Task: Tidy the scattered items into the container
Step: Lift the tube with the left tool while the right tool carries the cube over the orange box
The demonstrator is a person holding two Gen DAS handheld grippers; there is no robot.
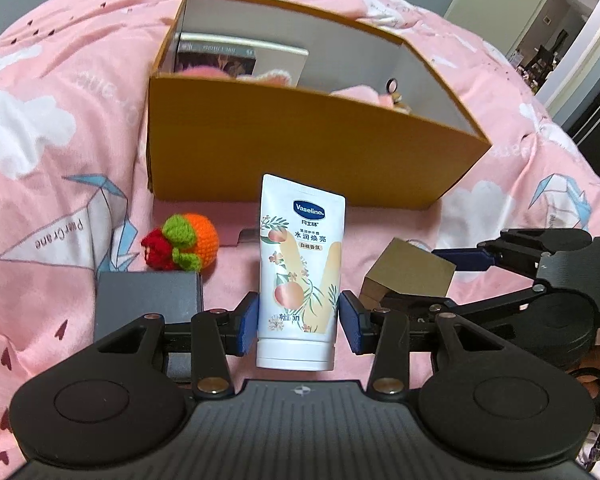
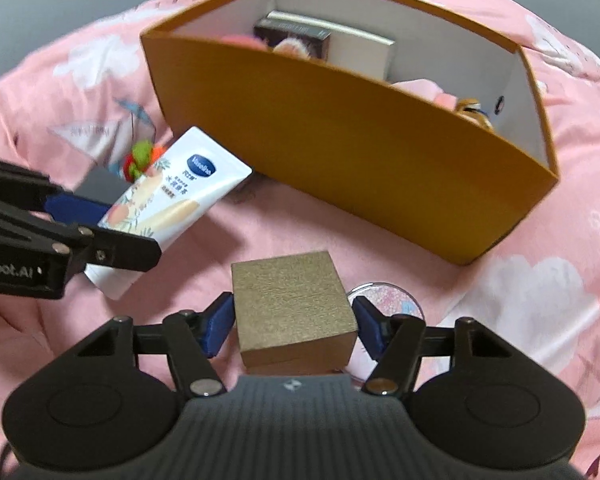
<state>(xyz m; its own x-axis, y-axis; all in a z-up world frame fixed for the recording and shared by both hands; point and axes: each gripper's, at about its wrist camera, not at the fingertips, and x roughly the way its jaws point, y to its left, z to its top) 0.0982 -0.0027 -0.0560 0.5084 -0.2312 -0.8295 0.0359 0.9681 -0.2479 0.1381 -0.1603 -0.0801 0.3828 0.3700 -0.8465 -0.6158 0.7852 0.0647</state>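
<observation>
— How does the left gripper stand?

— Pitched steeply downward, its blue pads clamped on the lower body of a Vaseline tube, one pad on each side just above the cap. From the right wrist view, the tube rides tilted in that grip.

— And the right gripper?

— Also angled steeply down, just right of the left one. Its jaws stand wider, with a small brown box between them and a blue pad against each side wall.

— Do the two grippers touch?

— No. They sit close, side by side, fingers apart.

— Any hand or sleeve visible?

— Cannot tell; only the black linkages show.
</observation>
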